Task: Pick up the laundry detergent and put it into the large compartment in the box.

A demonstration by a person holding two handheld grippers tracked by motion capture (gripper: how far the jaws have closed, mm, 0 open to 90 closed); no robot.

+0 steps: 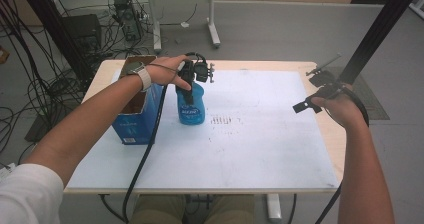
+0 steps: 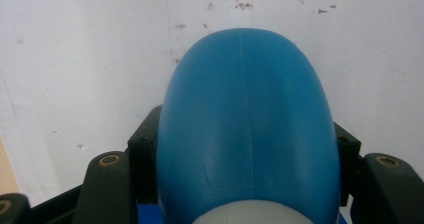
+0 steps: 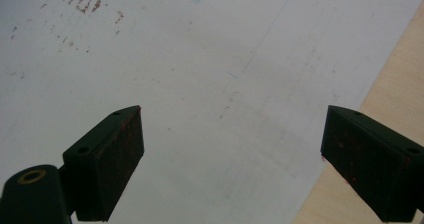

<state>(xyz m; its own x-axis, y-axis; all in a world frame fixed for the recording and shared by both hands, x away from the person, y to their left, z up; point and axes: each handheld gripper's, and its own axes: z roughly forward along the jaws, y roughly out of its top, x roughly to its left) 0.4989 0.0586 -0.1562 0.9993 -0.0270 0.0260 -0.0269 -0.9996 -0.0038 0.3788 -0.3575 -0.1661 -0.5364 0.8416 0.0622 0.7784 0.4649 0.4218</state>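
While the left tool is clamped on the blue bottle, which stands on the white surface just beside the blue carton, a tilted lift could tip it. The right tool hangs apart, empty.

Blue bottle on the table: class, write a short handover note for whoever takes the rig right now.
Left gripper: shut on the blue bottle, jaws on either side of its top.
Right gripper: open, holding nothing, over the white mat near its right edge.
Bottle stands upright on the mat beside the open blue box.
Done: bottle gripped.
Left: probably move it; whether into or out of the box cannot be told.
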